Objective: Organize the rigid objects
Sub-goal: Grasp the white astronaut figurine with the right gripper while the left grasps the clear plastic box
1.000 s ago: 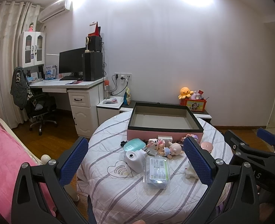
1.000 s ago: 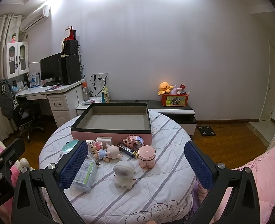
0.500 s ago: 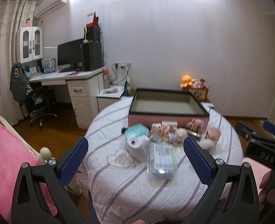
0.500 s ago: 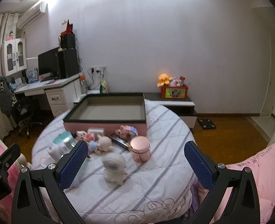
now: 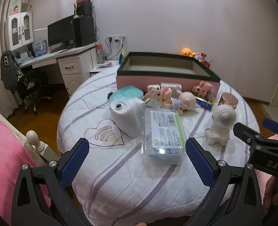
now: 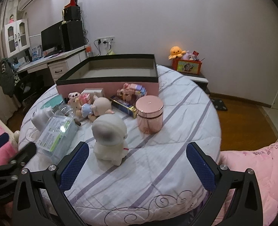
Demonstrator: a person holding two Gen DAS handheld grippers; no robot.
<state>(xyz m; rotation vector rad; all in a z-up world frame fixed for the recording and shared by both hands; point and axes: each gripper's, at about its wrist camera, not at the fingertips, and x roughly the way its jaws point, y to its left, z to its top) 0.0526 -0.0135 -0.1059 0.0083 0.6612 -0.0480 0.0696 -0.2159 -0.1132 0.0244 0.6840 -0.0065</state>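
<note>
On a round table draped in a white cloth with lilac stripes, a big shallow box with pink walls and a black rim stands at the far side, open and bare inside. Just before its near wall the rigid things lie crowded together. Largest of these is a clear plastic case with a green-edged label, lying flat at the front; touching its left side is a white instant camera, with a teal case behind that. To the right stands a white puppy figure, upright, and just beyond it a rose-gold round tin. Between tin and box lie a dark blue and gold slim box and a pink block-built toy; a pig-headed doll lies on its side beside small pink figures.

Both tools hover low at the near edge, apart from every object. Left gripper has its blue pads spread wide, nothing between them, the clear case straight ahead. Right gripper is likewise spread and empty, the puppy figure close ahead by its left pad
</note>
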